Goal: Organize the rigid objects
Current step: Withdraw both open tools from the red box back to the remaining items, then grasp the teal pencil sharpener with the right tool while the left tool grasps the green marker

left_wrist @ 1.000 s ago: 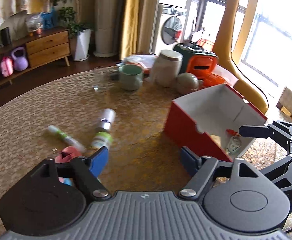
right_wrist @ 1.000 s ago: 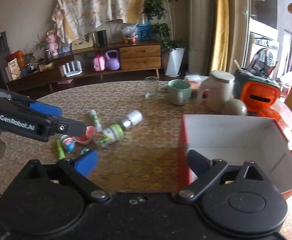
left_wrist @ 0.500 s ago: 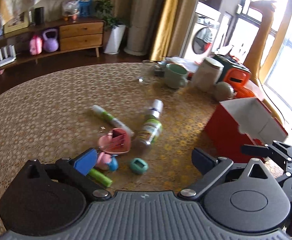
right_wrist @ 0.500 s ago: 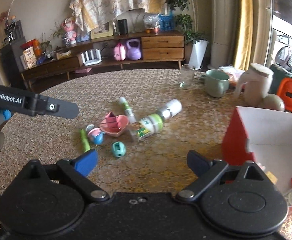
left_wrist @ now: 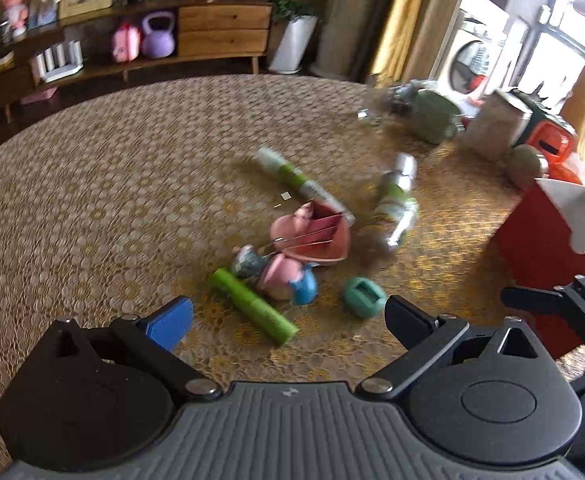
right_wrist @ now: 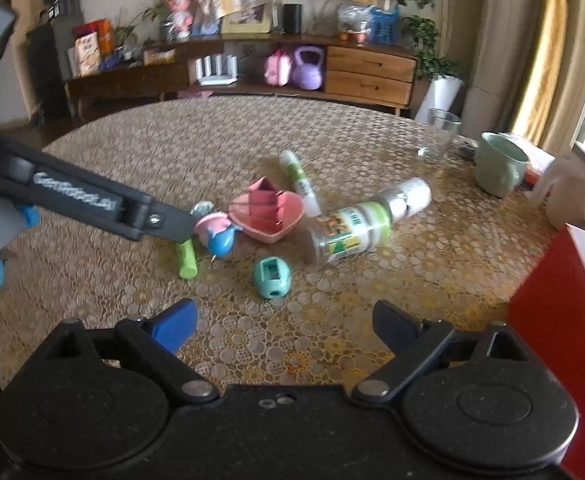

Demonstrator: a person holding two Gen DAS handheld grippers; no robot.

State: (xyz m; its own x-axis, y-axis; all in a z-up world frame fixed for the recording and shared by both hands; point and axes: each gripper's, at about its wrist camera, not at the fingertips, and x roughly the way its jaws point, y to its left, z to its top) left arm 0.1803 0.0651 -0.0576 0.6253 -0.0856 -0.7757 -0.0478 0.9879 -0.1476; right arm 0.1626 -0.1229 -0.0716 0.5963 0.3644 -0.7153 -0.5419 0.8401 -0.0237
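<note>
Both grippers point down at a slant over the round table (right_wrist: pixel 140 152). The left gripper (left_wrist: pixel 288 316) has its jaws spread wide with nothing between them; below it lie the green tube and the pink and blue toy. In the right wrist view its finger reaches in from the left, and its tip is near the toy. The right gripper (right_wrist: pixel 284 320) is also wide open and holds nothing; the teal sharpener is on the table just beyond its fingers.

The red box (right_wrist: pixel 552 300) stands at the right edge, open on top, apart from the small things. In the middle of the table lie the clear bottle (right_wrist: pixel 356 228) on its side with a green label, the pink heart dish (right_wrist: pixel 268 212), the white tube (right_wrist: pixel 298 178), the green tube (left_wrist: pixel 252 306), the pink and blue toy (right_wrist: pixel 216 232) and the teal sharpener (right_wrist: pixel 272 274). At the far right stand a green mug (right_wrist: pixel 498 170) and a glass (right_wrist: pixel 438 134).

The writing on the left finger is blurred; the bottle label cannot be read.
</note>
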